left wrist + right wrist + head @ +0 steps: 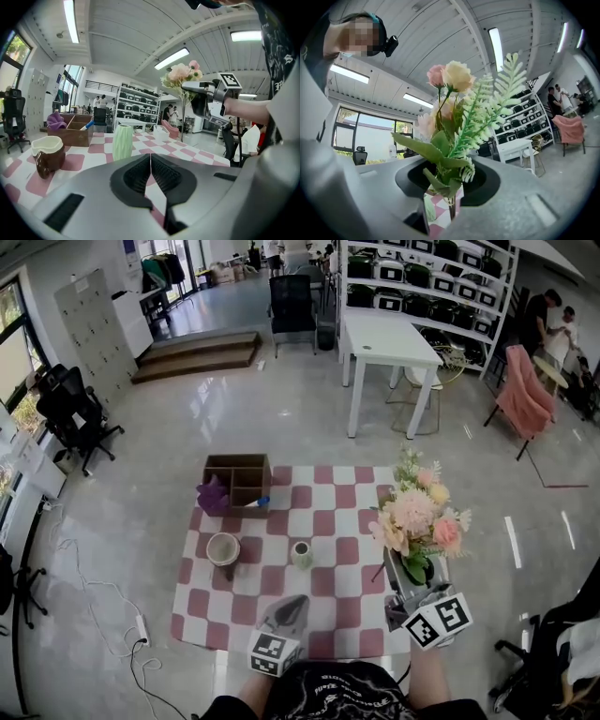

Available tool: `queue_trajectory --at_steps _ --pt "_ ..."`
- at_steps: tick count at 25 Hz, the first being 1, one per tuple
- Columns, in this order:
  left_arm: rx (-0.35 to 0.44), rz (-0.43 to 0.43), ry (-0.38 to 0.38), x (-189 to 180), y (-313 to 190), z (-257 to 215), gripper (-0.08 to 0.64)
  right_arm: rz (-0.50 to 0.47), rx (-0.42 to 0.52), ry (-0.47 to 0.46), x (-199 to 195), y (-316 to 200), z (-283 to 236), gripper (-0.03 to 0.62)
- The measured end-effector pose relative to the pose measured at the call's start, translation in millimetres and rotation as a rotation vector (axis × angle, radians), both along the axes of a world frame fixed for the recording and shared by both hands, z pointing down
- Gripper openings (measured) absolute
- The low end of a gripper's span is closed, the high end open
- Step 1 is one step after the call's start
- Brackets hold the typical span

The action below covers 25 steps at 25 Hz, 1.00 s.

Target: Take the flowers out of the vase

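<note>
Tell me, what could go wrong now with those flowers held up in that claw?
The right gripper pinches the pink and cream artificial flower bunch only at its thin stems, so the wide top might tilt or slip. It also hangs near the right edge of the red-and-white checked tablecloth; if dropped, it could land on the floor.

cloth point(330, 523): vase point(301, 554) centre, mug point(223, 549) L, box point(236, 459) behind mug, flowers point(417, 512) over R edge
</note>
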<state>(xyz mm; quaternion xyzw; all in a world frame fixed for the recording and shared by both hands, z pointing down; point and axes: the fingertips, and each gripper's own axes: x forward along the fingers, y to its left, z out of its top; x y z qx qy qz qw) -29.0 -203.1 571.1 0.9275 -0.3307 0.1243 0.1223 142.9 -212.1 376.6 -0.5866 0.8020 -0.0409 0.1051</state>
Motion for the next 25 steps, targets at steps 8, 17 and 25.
queue_trajectory --at_steps 8,17,25 --pt "-0.012 -0.035 -0.006 -1 -3 3 0.012 -0.002 -0.127 -0.009 11 3 40 0.138" --pt "-0.02 -0.06 -0.025 2 -7 7 0.012 -0.01 -0.255 -0.008 14 3 80 0.123" --pt "-0.012 -0.08 -0.026 1 -11 2 0.012 -0.025 -0.34 -0.026 17 3 110 0.114"
